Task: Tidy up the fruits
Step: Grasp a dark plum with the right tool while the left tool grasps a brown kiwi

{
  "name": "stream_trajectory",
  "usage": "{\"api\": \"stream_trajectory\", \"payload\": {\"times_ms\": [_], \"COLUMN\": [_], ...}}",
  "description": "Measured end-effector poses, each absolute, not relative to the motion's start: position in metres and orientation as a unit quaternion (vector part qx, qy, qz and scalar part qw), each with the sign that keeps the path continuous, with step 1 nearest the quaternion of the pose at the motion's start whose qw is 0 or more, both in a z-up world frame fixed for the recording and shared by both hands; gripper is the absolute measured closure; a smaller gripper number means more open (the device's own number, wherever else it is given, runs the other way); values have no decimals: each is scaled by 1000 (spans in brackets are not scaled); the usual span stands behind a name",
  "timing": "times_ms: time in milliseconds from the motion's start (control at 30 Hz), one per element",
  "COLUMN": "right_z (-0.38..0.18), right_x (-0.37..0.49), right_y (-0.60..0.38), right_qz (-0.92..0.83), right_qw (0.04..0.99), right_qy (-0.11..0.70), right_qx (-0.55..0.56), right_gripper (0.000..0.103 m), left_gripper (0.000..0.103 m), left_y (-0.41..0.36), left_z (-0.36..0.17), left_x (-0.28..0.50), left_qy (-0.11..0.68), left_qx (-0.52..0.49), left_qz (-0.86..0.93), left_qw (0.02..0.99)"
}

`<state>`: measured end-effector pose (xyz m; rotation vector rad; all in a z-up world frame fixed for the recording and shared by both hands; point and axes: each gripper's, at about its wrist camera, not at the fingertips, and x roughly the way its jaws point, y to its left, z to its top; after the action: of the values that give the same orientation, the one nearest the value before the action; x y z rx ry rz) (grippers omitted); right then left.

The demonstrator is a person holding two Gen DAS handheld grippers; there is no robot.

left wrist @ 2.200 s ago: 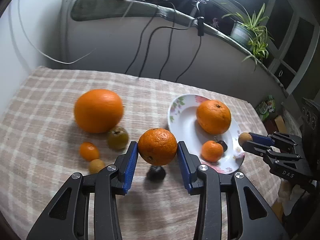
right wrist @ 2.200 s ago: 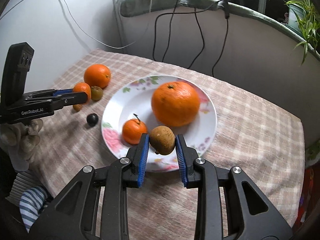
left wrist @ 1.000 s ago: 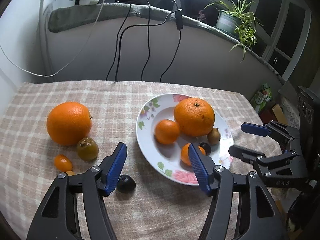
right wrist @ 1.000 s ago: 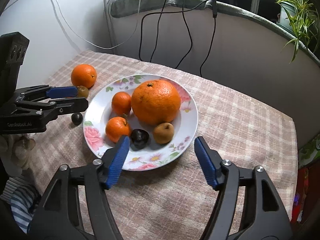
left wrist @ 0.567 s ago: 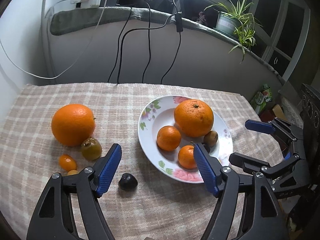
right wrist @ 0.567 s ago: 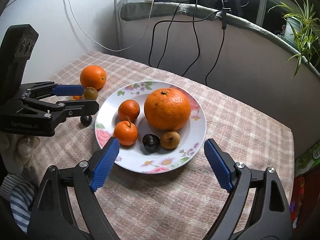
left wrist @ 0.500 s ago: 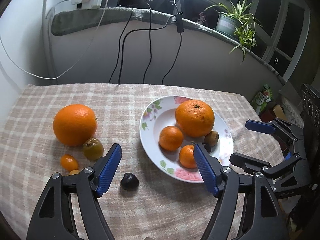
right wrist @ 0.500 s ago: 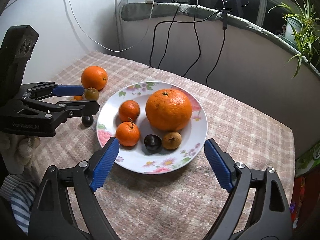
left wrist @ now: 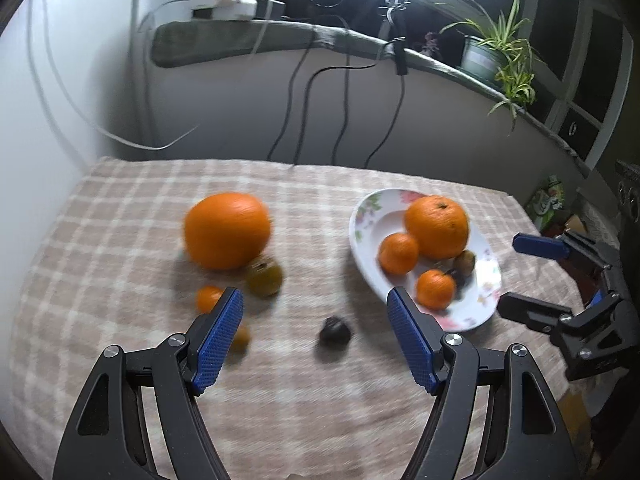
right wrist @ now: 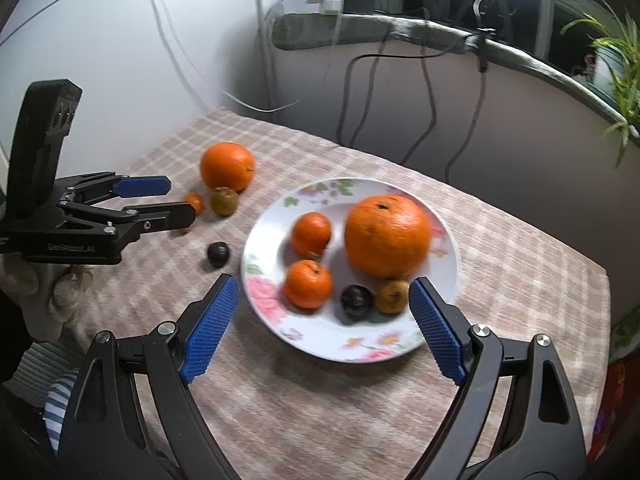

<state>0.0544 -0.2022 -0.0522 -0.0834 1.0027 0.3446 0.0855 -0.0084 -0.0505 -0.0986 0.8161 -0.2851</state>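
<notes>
Well apart: dark fruit (left wrist: 334, 331), plate (left wrist: 486, 296) rim

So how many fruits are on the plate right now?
5 on the floral plate: a large orange, two small oranges, a dark plum-like fruit, and a small brown fruit. None seems hidden.

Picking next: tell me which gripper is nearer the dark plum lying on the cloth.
Left. The left gripper hangs open right over the dark plum; the right gripper is open over the plate, with the plum off to its left.
</notes>
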Motion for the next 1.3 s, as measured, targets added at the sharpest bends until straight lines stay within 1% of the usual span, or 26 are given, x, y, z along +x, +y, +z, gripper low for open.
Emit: {"api": "stream_trajectory", "payload": {"times_ms": [333, 367, 467, 533, 567, 633, 667, 700, 767, 1000, 1167, 1300], "right_z": [-52, -53, -56, -59, -61, -65, -69, -71, -77, -96, -107, -111], "right_x": [60, 60, 62, 63, 64, 64, 66, 67, 71, 82, 88, 91], "right_y": [-157, -153, -140, -131, -127, -120, -116, -113, -106, -86, -78, -74], "right_qz": [223, 228, 241, 252, 257, 264, 269, 272, 279, 293, 293, 292], "right_qw": [852, 850, 846, 841, 837, 831, 826, 823, 815, 792, 781, 777], "right_qy": [471, 471, 471, 474, 477, 483, 487, 490, 498, 518, 527, 531], "right_qx": [-54, -56, -63, -70, -74, -83, -89, -94, -103, -138, -161, -172], "right_gripper": [14, 14, 15, 28, 31, 39, 41, 47, 53, 63, 64, 66], "left_gripper": [30, 31, 42, 46, 48, 51, 54, 56, 57, 61, 61, 64], "left_y": [32, 34, 39, 42, 43, 44, 43, 43, 42, 42, 42, 39], "left_z": [-64, -65, -71, -75, -77, -81, -82, -84, -87, -96, -99, -100], "left_x": [70, 70, 71, 72, 73, 75, 76, 77, 80, 89, 91, 93], "left_qy": [404, 405, 410, 415, 418, 423, 425, 427, 432, 445, 448, 450], "left_qx": [-54, -56, -62, -71, -76, -82, -83, -84, -86, -95, -93, -89], "left_qz": [-105, -104, -104, -106, -108, -112, -113, -115, -118, -122, -120, -122], "left_qw": [907, 907, 904, 901, 899, 895, 894, 893, 890, 882, 881, 880]}}
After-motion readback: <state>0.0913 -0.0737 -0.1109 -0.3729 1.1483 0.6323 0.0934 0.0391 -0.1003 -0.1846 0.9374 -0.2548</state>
